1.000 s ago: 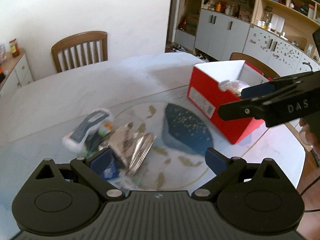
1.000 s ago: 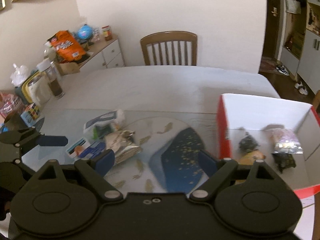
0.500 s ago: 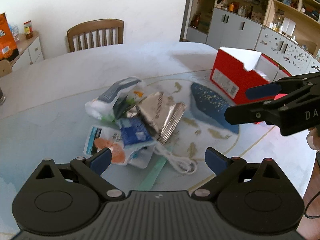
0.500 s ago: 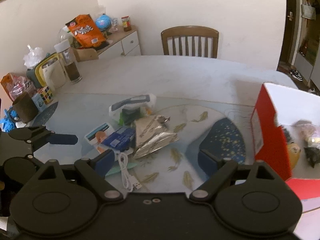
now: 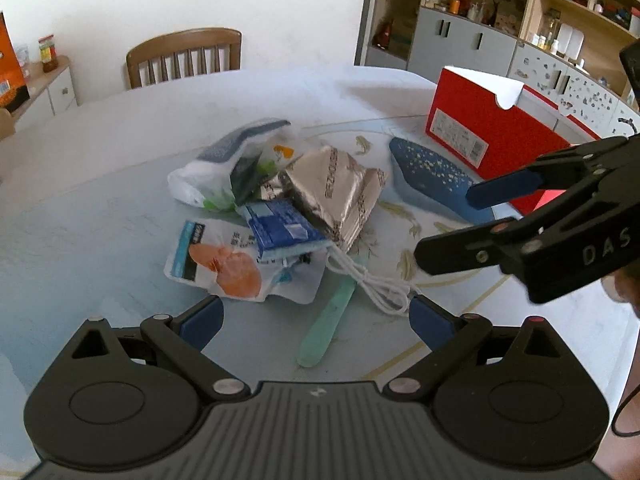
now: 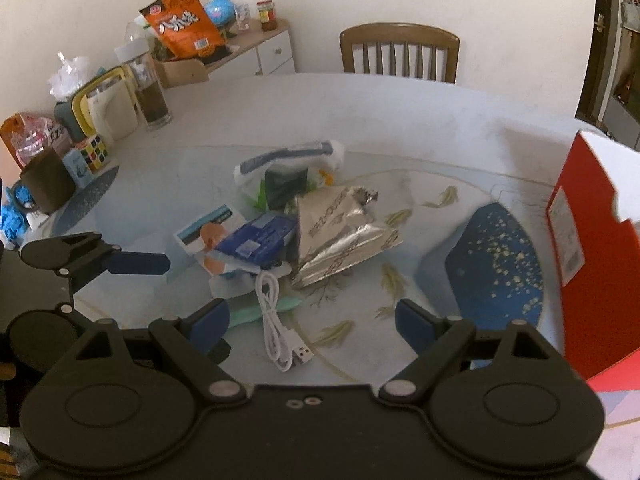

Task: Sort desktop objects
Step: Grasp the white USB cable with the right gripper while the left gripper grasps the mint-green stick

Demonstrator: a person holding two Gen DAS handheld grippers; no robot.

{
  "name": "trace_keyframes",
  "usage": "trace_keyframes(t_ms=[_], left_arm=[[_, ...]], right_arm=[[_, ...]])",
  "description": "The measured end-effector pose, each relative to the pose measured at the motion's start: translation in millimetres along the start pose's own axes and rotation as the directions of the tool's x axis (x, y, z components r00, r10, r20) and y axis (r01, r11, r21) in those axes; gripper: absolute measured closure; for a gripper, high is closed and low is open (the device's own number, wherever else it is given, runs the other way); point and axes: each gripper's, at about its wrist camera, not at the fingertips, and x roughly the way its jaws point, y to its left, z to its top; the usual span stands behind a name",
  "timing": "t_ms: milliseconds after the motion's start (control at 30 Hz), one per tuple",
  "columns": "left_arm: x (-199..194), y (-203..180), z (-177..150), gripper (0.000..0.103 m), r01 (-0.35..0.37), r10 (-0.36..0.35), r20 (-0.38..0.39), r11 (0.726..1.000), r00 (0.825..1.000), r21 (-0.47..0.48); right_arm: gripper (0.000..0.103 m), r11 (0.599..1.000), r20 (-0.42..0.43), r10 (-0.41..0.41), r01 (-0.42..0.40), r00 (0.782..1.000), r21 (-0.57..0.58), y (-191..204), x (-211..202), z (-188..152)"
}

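Note:
A pile lies mid-table: a silver foil pouch, a blue packet, a white bag with an orange print, a white plastic bag, a coiled white USB cable and a mint green stick. A red box stands at the right. My left gripper is open and empty, just short of the pile. My right gripper is open and empty, above the cable; it also shows in the left wrist view.
A dark blue speckled mat lies between pile and box. A wooden chair stands behind the table. Jars, a mug, a puzzle cube and bags crowd the table's left edge. Cabinets stand at the far right.
Both grippers have drawn back from the box toward the near side of the table, so the whole pile, the cable and the green stick have come into view. Both stayed open.

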Motion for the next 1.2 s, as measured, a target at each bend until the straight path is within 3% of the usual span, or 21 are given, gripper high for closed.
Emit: trace_keyframes(t_ms=[367, 533, 667, 733, 833, 933, 1200], left_arm=[[16.5, -2.6, -12.6, 0.012, 0.005, -0.004, -0.015, 1.0, 1.0, 0.022], [16.6, -4.8, -12.0, 0.032, -0.021, 0.021, 0.006, 0.999, 1.0, 0.041], [15.4, -7.1, -15.0, 0.038, -0.05, 0.049, 0.02, 0.996, 0.999, 0.07], [14.9, -10.1, -17.2, 0.042, -0.062, 0.059, 0.027, 0.994, 0.998, 0.095], [13.8, -12.4, -18.7, 0.047, -0.056, 0.053, 0.036, 0.992, 0.998, 0.11], [13.7, -14.4, -19.3, 0.047, -0.046, 0.042, 0.04, 0.992, 0.998, 0.121], [14.4, -14.9, -18.7, 0.048, -0.027, 0.022, 0.041, 0.991, 0.999, 0.132]], right_arm=[[0.015, 1.0, -0.039, -0.008, 0.007, 0.999, -0.021, 8.4, 27.5, -6.9], [0.019, 0.999, -0.049, -0.007, 0.005, 0.999, -0.04, 15.7, 37.3, -5.8], [0.022, 0.999, -0.06, -0.008, 0.005, 0.998, -0.048, 18.9, 42.1, -4.5], [0.035, 0.999, -0.074, -0.01, 0.006, 0.997, -0.051, 20.4, 44.4, -3.8], [0.038, 0.999, -0.092, -0.009, 0.005, 0.996, -0.043, 20.4, 48.1, -2.5], [0.046, 0.999, -0.107, -0.007, 0.001, 0.994, -0.053, 22.5, 50.8, -1.6], [0.051, 0.998, -0.132, 0.016, -0.024, 0.991, -0.052, 19.9, 54.5, -0.4]])
